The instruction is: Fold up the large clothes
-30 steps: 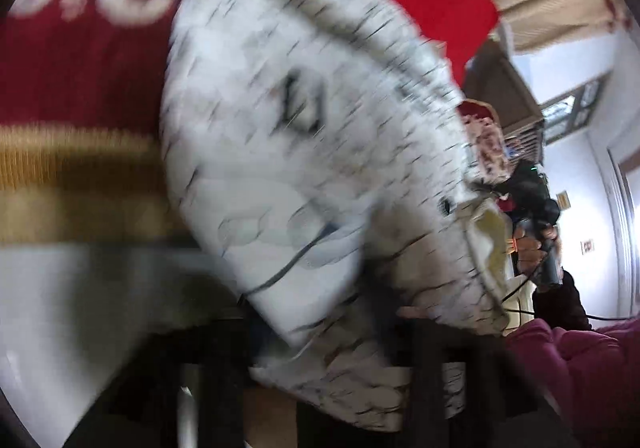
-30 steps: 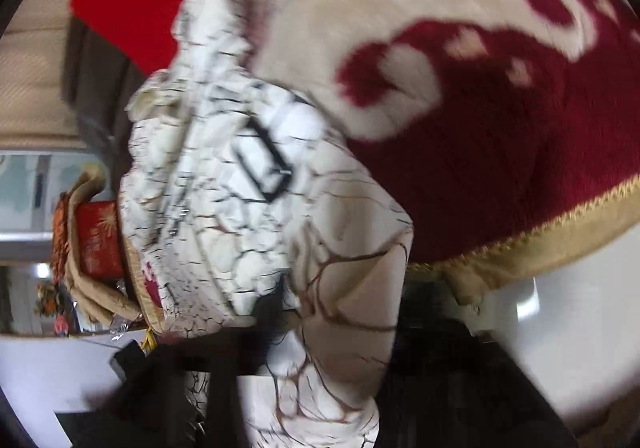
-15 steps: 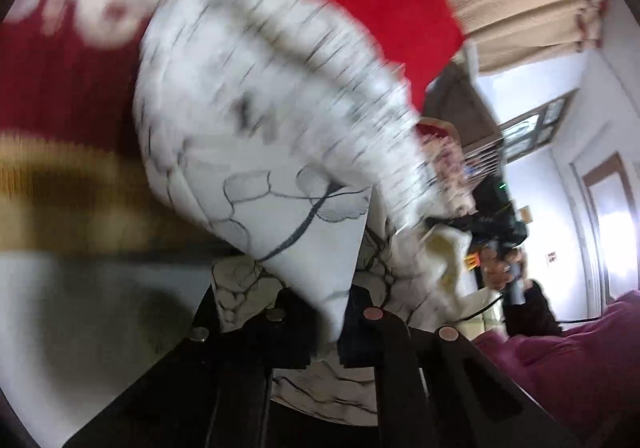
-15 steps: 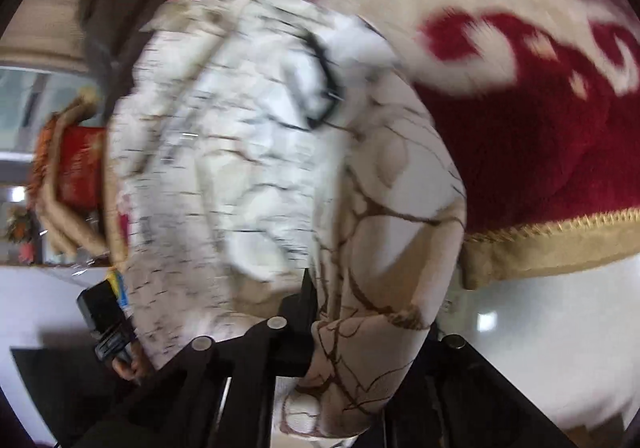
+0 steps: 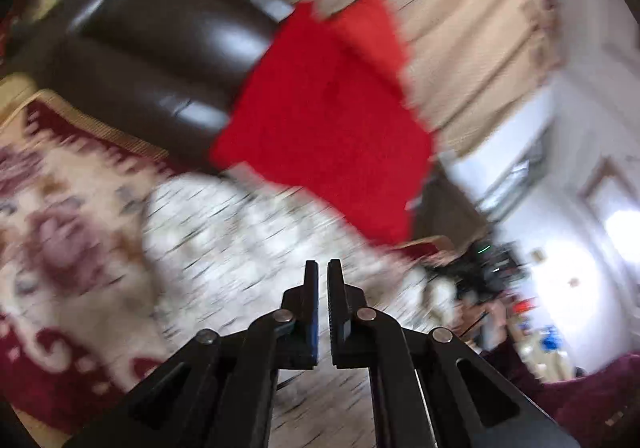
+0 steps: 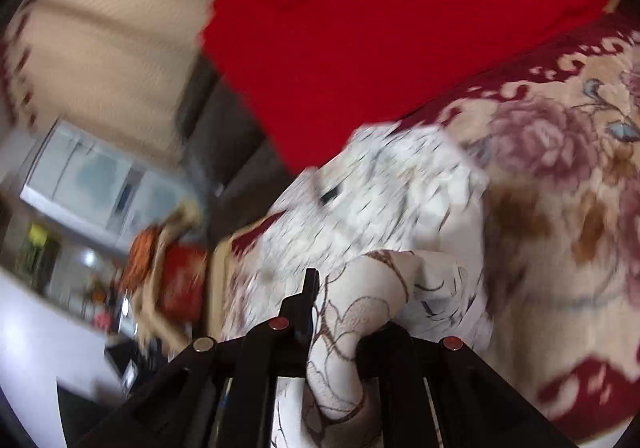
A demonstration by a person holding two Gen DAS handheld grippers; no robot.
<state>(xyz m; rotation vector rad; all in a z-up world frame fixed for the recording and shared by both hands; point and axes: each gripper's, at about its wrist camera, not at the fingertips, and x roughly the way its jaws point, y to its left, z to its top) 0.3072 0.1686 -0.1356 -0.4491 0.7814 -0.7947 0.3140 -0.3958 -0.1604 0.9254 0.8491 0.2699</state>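
Left gripper: jaws nearly together, thin gap between them, nothing in them. Right gripper: jaws closed on a fold of the white garment; one finger shows, the other is hidden under the bunched cloth.

Garment, white with dark crackle lines, lies across the patterned rug. In the left view it fills the centre and lower centre of the frame, just ahead of the fingertips; in the right view it sits centre, trailing down into the jaws. Red cloth above it, over a dark sofa at upper left. Both views are motion-blurred.

Risks, as judged:
- Only one corner is held, so pulling could drag the garment askew and undo any fold.
- The right grip is on a thick bunch; layers could slip out unevenly.
- The left jaws, this near shut, could snag or push the cloth rather than take an edge.
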